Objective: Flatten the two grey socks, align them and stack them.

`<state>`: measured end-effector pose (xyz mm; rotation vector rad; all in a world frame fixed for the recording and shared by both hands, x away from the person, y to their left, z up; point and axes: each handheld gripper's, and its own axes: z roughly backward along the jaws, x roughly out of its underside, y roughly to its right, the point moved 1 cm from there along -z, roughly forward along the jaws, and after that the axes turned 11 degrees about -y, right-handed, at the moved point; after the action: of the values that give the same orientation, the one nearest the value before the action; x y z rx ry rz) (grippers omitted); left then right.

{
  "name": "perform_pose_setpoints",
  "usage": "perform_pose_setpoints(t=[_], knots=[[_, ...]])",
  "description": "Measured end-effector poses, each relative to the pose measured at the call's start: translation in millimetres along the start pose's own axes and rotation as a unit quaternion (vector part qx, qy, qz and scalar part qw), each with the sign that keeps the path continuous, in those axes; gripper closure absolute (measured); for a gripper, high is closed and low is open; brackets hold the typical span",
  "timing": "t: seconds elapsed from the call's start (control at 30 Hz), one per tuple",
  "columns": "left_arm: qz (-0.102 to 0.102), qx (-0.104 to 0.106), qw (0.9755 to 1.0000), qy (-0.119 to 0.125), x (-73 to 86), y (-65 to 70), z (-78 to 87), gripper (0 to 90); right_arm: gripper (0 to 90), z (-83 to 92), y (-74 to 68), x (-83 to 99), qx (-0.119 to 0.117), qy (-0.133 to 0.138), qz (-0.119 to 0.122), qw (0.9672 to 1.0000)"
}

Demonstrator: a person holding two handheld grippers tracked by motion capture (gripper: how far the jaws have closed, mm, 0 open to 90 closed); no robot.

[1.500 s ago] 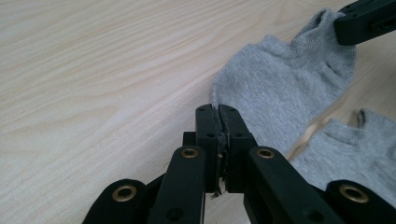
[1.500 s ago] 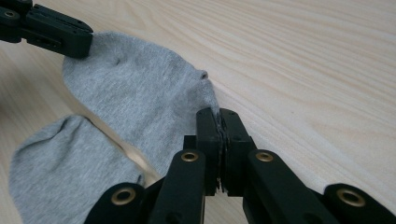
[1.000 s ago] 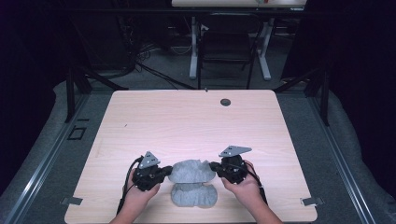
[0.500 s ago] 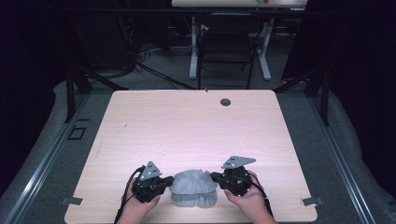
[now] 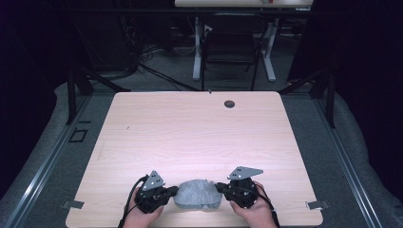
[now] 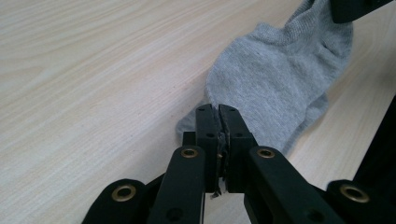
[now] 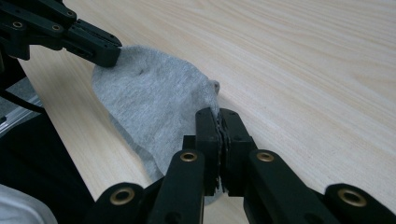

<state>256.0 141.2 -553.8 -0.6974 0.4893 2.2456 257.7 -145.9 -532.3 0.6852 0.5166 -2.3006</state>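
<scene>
At the bottom of the high view, the left gripper (image 5: 174, 191) is clamped on one edge of a single grey sock (image 5: 198, 194), which lies near the table's (image 5: 199, 128) front edge. The right gripper (image 5: 219, 187) pinches the opposite edge. Two grippers, one sock.

The sock (image 5: 198, 193) lies on the bench (image 5: 190, 133), close to its near edge and about midway along that edge. The left gripper (image 5: 172, 192) sits just left of the sock, touching its left end; the right gripper (image 5: 219, 188) sits just right of the sock, touching its right end, so the sock lies between the two. A hand (image 5: 142, 216) is behind each gripper, nearer the bench's edge than the sock. Far behind the sock, near the bench's far edge and a little to the right, is a small round hole (image 5: 229, 103). Beyond that far edge, well apart from the sock, a chair (image 5: 230, 52) stands on the floor.
</scene>
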Motion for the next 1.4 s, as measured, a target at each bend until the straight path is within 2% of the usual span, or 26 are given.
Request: perform_pose_setpoints(t=[0.07,0.2,0.23,0.27,0.47,0.5,0.6,1.0,1.17,1.4], knots=[[0.006,0.001,1.0000,-0.001,1.0,-0.3,-1.2,88.1,87.4,-0.2,0.4,1.8,-0.002,-0.003,0.000,1.0000],[0.003,0.000,1.0000,-0.005,2.0,-2.2,-2.6,88.1,87.3,-2.1,0.0,5.3,-0.006,-0.005,-0.004,1.0000],[0.009,0.000,0.9999,-0.005,2.6,-1.9,-3.8,88.1,87.3,-3.4,-0.2,6.1,-0.005,0.000,-0.006,1.0000],[0.007,0.000,0.9999,-0.007,2.9,-2.5,-4.4,88.1,87.3,-2.8,0.3,6.9,-0.002,-0.008,-0.004,1.0000],[0.004,-0.001,0.9999,-0.015,4.8,-2.7,-9.3,88.1,87.3,-7.1,2.0,10.7,-0.003,-0.015,-0.007,0.9999],[0.009,0.002,0.9998,-0.016,5.2,-2.0,-10.7,88.1,87.2,-7.9,2.6,11.0,-0.003,-0.018,-0.005,0.9998],[0.002,0.001,0.9997,-0.023,5.8,-2.1,-12.6,88.1,87.2,-11.3,3.7,12.5,-0.001,-0.021,-0.010,0.9997],[0.010,0.001,0.9996,-0.026,8.4,-5.1,-18.0,87.7,87.1,-22.1,9.1,17.0,0.001,-0.043,-0.018,0.9989],[0.009,0.002,0.9996,-0.027,8.8,-6.0,-18.4,87.1,86.7,-25.4,9.3,17.5,0.005,-0.050,-0.013,0.9987],[0.009,0.003,0.9996,-0.025,8.8,-5.5,-18.5,86.5,84.9,-28.2,11.2,18.0,0.006,-0.046,-0.019,0.9987]])
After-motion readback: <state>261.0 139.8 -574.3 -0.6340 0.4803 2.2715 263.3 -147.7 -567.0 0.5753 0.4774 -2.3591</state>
